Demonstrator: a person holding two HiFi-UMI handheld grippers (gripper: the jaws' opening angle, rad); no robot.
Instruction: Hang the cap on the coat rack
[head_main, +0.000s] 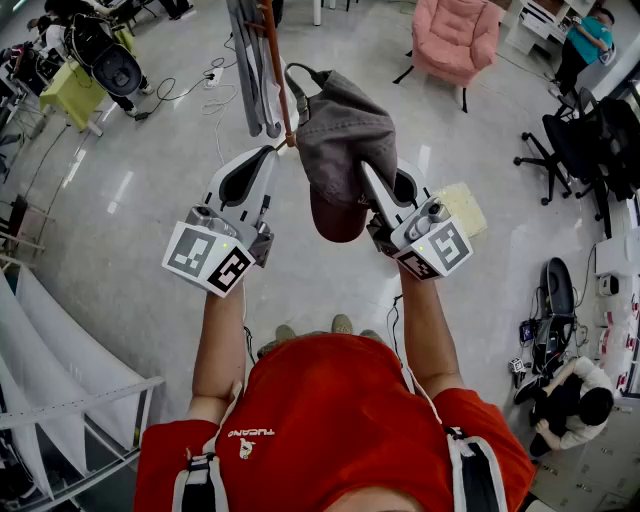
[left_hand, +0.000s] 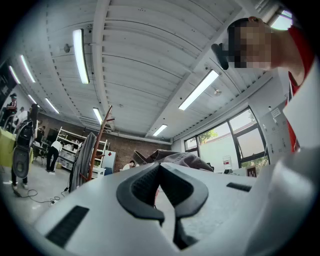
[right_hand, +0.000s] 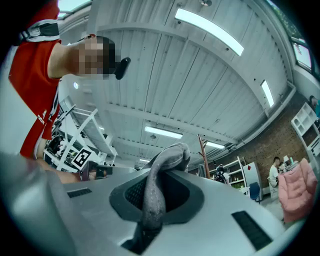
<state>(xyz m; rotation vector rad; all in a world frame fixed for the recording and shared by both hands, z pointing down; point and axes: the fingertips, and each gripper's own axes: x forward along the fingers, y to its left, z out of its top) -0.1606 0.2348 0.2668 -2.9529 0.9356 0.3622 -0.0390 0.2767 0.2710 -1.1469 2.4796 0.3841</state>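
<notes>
The grey cap (head_main: 345, 135) is gripped by a fold of its cloth in the jaws of the right gripper (head_main: 368, 175) and held raised just beside the coat rack (head_main: 275, 65). The jaws of the left gripper (head_main: 271, 152) are seen closed on nothing, near the rack's pole

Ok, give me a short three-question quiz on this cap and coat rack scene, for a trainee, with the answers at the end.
1. True or false: the left gripper is clamped on the cap.
2. Multiple choice: what does the right gripper hold? A) a mug B) the cap C) nothing
3. Fill in: in the head view, the coat rack stands to the ___ of the cap.

Key
1. False: its jaws are together with nothing between them.
2. B: grey cap fabric is pinched between its jaws.
3. left
</notes>
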